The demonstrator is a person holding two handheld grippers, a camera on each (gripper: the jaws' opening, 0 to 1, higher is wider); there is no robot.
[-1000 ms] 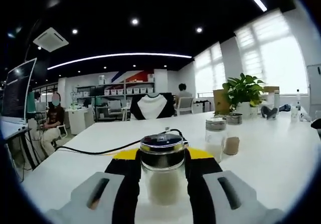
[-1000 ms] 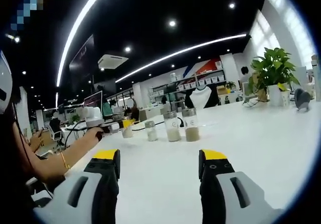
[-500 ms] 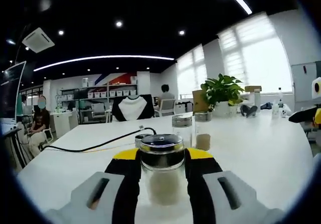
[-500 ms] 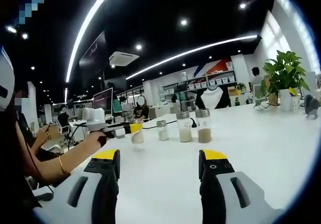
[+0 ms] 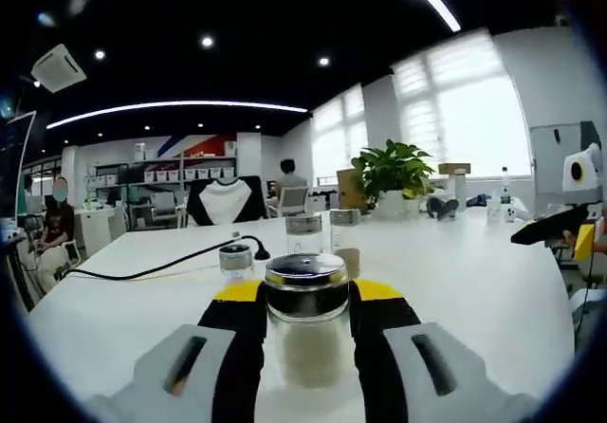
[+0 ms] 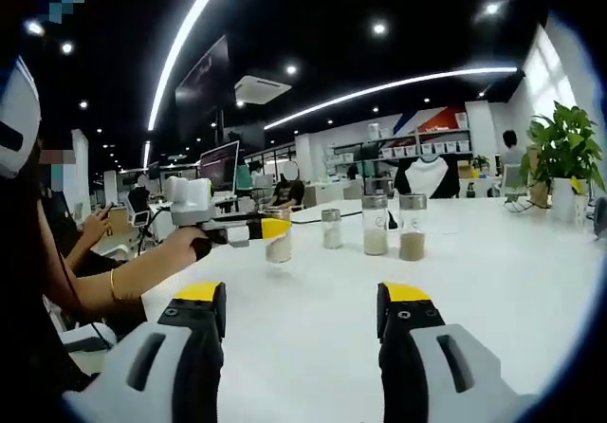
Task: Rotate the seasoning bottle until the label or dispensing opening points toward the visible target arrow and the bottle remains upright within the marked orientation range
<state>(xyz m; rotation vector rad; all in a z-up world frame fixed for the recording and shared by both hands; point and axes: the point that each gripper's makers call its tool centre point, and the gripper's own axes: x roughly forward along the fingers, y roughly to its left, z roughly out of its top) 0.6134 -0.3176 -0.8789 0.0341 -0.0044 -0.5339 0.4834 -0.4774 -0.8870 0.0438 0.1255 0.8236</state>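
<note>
Three other shakers (image 6: 376,226) stand in a loose row on the white table (image 6: 493,281), just right of the seasoning bottle (image 5: 306,321), which sits upright and clamped between the left gripper's (image 5: 306,333) jaws. A black cable (image 5: 152,269) runs behind it. Further right, the right gripper (image 6: 302,342) holds its jaws apart over bare tabletop, gripping nothing. A potted plant (image 6: 565,157) stands beyond.

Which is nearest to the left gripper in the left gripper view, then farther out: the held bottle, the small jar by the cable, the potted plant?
1. Bottle, between the left gripper jaws.
2. Small jar, just beyond, slightly left.
3. Potted plant, far across the table, right.
</note>
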